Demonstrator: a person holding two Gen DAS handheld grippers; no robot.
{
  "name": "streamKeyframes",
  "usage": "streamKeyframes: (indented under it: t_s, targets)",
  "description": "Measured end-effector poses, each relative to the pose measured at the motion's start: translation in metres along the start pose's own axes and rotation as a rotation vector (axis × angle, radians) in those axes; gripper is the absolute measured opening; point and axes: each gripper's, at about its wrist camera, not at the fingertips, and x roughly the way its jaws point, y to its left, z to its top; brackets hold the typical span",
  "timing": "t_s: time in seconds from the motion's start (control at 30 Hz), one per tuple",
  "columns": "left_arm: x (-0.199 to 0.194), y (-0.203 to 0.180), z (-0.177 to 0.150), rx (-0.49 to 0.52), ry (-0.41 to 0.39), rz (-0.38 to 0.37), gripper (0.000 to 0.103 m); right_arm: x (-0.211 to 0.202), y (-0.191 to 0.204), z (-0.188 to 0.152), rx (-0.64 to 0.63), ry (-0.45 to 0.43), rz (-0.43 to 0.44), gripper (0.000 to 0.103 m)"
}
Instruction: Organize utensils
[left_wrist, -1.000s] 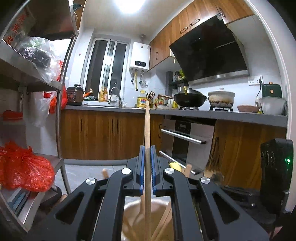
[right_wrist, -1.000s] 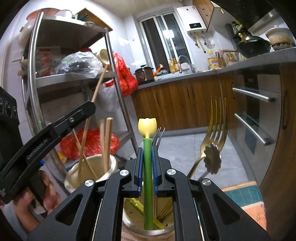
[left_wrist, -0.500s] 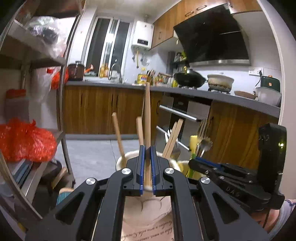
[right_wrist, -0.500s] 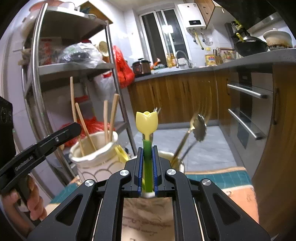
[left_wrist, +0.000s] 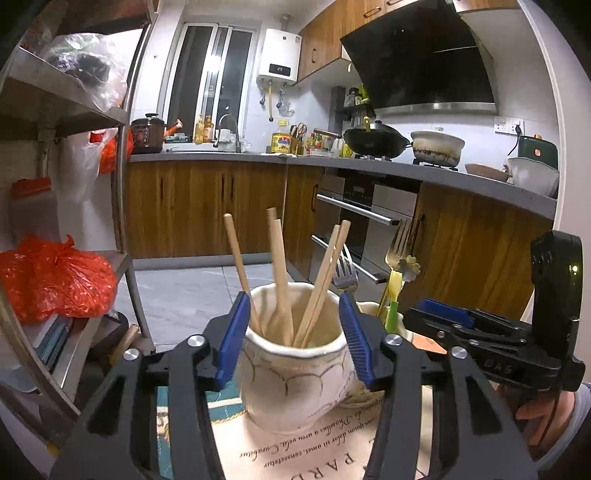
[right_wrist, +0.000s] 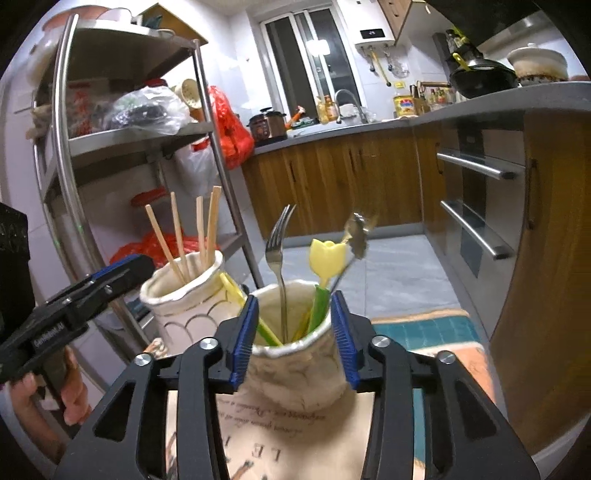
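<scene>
Both grippers, left gripper (left_wrist: 293, 334) and right gripper (right_wrist: 291, 338), have just opened, dropping chopsticks (left_wrist: 280, 273) into the left jar (left_wrist: 295, 373) and tulip stick (right_wrist: 321, 280) into the right jar (right_wrist: 295, 369); withdraw straight back, jaws apart, without nudging the rims.

A black wok (left_wrist: 376, 140) and white pot (left_wrist: 437, 147) sit on the counter (left_wrist: 221, 158).

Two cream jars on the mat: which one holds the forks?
The jar in front of the right gripper: it holds a fork and the yellow-tipped green utensil. The other jar holds only chopsticks.
</scene>
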Motion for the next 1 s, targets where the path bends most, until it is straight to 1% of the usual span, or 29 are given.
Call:
streamKeyframes:
  t_s: [0.03, 0.07, 0.1, 0.13, 0.2, 0.27, 0.3, 0.37, 0.4, 0.43, 0.47, 0.57, 0.77, 0.87, 1.0]
  targets:
    - [-0.004, 0.0, 0.0, 0.001, 0.005, 0.001, 0.056, -0.004, -0.001, -0.002, -0.001, 0.002, -0.004, 0.049]
    - [-0.009, -0.001, -0.002, 0.005, 0.013, 0.009, 0.065, -0.01, -0.001, -0.005, -0.004, 0.003, -0.007, 0.052]
    - [-0.013, -0.001, -0.004, 0.007, 0.017, 0.018, 0.069, -0.016, -0.002, -0.008, -0.008, 0.004, -0.009, 0.054]
    - [-0.017, -0.001, -0.007, 0.009, 0.019, 0.025, 0.072, -0.022, -0.003, -0.011, -0.012, 0.005, -0.015, 0.059]
    - [-0.028, -0.001, -0.015, 0.015, 0.03, 0.028, 0.072, -0.029, -0.004, -0.015, -0.024, 0.009, -0.022, 0.065]
    - [-0.036, 0.0, -0.021, 0.011, 0.04, 0.033, 0.074, -0.038, -0.003, -0.021, -0.045, 0.015, -0.032, 0.079]
    - [-0.041, 0.0, -0.026, 0.003, 0.044, 0.036, 0.077, -0.042, -0.002, -0.024, -0.059, 0.017, -0.034, 0.082]
    - [-0.051, 0.002, -0.035, -0.013, 0.046, 0.046, 0.089, -0.048, 0.001, -0.028, -0.089, 0.015, -0.04, 0.09]
    - [-0.053, 0.002, -0.038, -0.015, 0.045, 0.053, 0.092, -0.052, 0.004, -0.031, -0.111, 0.012, -0.045, 0.092]
    - [-0.057, 0.002, -0.042, -0.015, 0.044, 0.059, 0.096, -0.053, 0.005, -0.03, -0.122, 0.009, -0.048, 0.094]
    - [-0.059, 0.001, -0.044, -0.016, 0.042, 0.064, 0.097, -0.056, 0.008, -0.033, -0.142, 0.003, -0.05, 0.095]
    - [-0.064, -0.002, -0.052, -0.013, 0.045, 0.071, 0.097, -0.063, 0.016, -0.039, -0.19, -0.016, -0.058, 0.098]
    - [-0.07, -0.011, -0.065, 0.04, 0.014, 0.096, 0.097, -0.068, 0.024, -0.05, -0.277, -0.055, -0.093, 0.098]
    - [-0.068, -0.011, -0.068, 0.047, 0.025, 0.106, 0.097, -0.072, 0.022, -0.049, -0.27, -0.076, -0.086, 0.098]
    - [-0.07, -0.009, -0.068, 0.037, 0.017, 0.105, 0.097, -0.071, 0.018, -0.047, -0.248, -0.071, -0.074, 0.098]
